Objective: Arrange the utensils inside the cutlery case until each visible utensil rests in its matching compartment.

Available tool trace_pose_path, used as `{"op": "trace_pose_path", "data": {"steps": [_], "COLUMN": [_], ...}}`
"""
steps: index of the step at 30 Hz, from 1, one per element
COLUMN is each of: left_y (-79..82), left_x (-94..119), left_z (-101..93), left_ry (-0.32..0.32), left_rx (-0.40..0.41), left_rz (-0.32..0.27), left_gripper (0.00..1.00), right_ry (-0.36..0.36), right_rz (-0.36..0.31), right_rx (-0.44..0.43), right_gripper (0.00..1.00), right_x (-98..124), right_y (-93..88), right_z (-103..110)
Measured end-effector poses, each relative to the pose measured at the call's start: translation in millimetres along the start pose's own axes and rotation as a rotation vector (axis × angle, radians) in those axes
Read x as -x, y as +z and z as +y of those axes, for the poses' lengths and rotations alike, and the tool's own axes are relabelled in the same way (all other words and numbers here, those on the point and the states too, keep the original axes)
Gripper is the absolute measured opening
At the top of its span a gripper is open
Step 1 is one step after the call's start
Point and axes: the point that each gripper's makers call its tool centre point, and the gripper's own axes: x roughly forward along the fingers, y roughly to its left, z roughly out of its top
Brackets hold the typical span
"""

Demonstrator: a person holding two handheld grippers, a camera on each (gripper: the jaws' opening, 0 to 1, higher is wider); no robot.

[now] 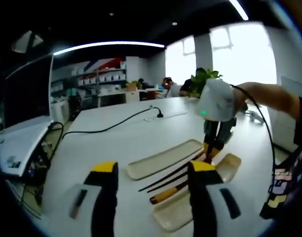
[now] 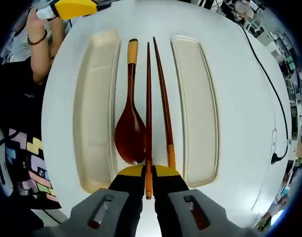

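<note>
Two long cream case halves lie side by side on the white table, one [image 2: 94, 113] left of the utensils and one [image 2: 195, 108] right of them. Between them lie a dark wooden spoon [image 2: 131, 133] and two dark chopsticks with orange ends [image 2: 163, 98]. My right gripper [image 2: 149, 173] is shut on the near end of the middle chopstick [image 2: 149, 98]. In the left gripper view the right gripper [image 1: 210, 152] points down at the chopsticks [image 1: 168, 177], beside the spoon [image 1: 169, 193] and the halves [image 1: 163, 159] [image 1: 178, 212]. My left gripper [image 1: 154, 170] hovers open, holding nothing.
A black cable [image 1: 111, 126] runs across the far part of the table to a plug. A person's arm [image 2: 39, 44] and patterned clothing are at the table's edge. Shelves, desks and a green plant [image 1: 202, 79] stand beyond the table.
</note>
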Motion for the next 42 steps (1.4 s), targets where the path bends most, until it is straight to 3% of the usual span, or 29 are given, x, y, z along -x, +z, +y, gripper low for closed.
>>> {"op": "trace_pose_path", "data": {"steps": [6,10,18,20,23,26,31,42], "left_y": [0.8,3.3,0.6,-2.8,-14.9,-29.5,-30.8,-42.9], "left_x": [1,1,0,-2,-11,-23,-39,-62], "left_z": [1.1,2.0,1.7,1.8,1.1,-1.2,-18.9,-56.0], "left_ry": [0.004,0.006,0.004,0.0,0.012,0.024,-0.029,-0.097], "left_rx": [0.002,0.003,-0.001,-0.056,-0.227,-0.262,-0.298,-0.445], "left_rz": [-0.001,-0.01,-0.001,0.018,0.082,0.157,0.139,0.17], "left_gripper": [0.59,0.59,0.59,0.6,0.59,0.59,0.57,0.49], "right_ry": [0.011,-0.013,-0.041,-0.039,-0.042,-0.041,-0.035,-0.029], "right_rz": [-0.026,-0.005,-0.035,-0.047,-0.046,-0.052,-0.069,-0.07], "right_rx": [-0.017,0.001,0.008,0.008,0.012,0.01,0.008,0.009], "right_gripper": [0.03,0.03,0.03,0.03,0.03,0.03,0.03,0.03], "right_x": [8,13,31,34,36,36,38,41], "right_y": [3.7,0.6,5.7,6.5,5.3,6.2,10.1,13.7], "right_z": [0,-3,-7,-6,-5,-4,0,4]}}
